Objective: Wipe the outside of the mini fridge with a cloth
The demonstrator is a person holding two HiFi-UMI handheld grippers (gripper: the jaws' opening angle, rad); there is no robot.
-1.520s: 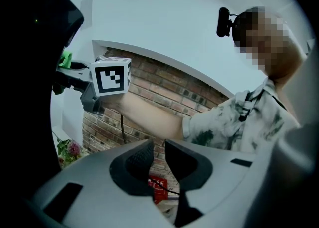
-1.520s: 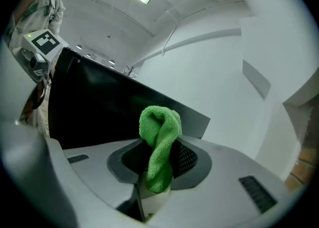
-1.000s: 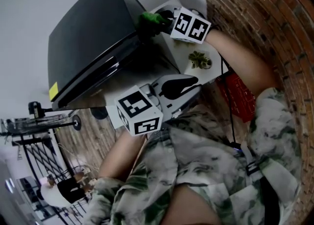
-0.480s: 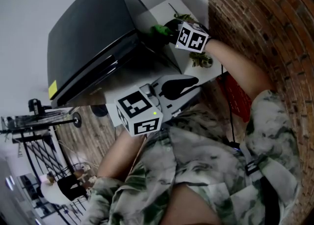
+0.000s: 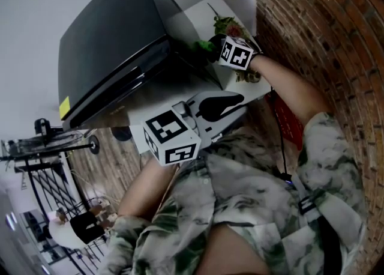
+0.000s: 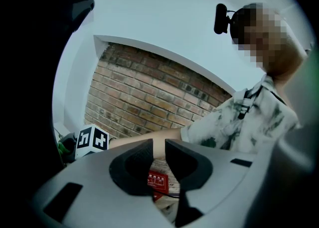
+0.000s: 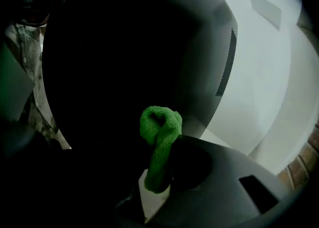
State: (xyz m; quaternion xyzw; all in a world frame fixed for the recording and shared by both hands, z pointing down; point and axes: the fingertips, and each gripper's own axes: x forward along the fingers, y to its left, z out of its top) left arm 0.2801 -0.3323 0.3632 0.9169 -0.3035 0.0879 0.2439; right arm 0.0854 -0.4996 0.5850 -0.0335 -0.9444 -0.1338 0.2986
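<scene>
Against the shadowed side panel of the black mini fridge (image 5: pixel 114 42), close to its back edge, sits the green cloth (image 5: pixel 201 45). It is bunched into a knot and pinched between the jaws of the right gripper (image 5: pixel 210 47). In the right gripper view the cloth (image 7: pixel 159 135) stands up out of the right gripper (image 7: pixel 162 174), with the dark panel filling the view behind it; whether the knot touches the panel or sits just off it, I cannot tell.

The left gripper (image 5: pixel 221 104) hangs near the person's chest, well apart from the fridge. Its jaws are drawn close with only a slit between them, and nothing is in them (image 6: pixel 158 157).

Wiping looks to be under way on this side. No streaks or damp marks show how much is done, so the broad lit panel and the door face with its yellow sticker (image 5: pixel 65 111) probably remain.

The fridge door is closed, so its contents are unseen. On the white ledge (image 5: pixel 192 18) beside it stand a reddish-leaved plant (image 5: pixel 225 26) and a small succulent (image 5: pixel 246 77); their pots are hidden. A brick wall (image 5: pixel 312 15) rises behind.
</scene>
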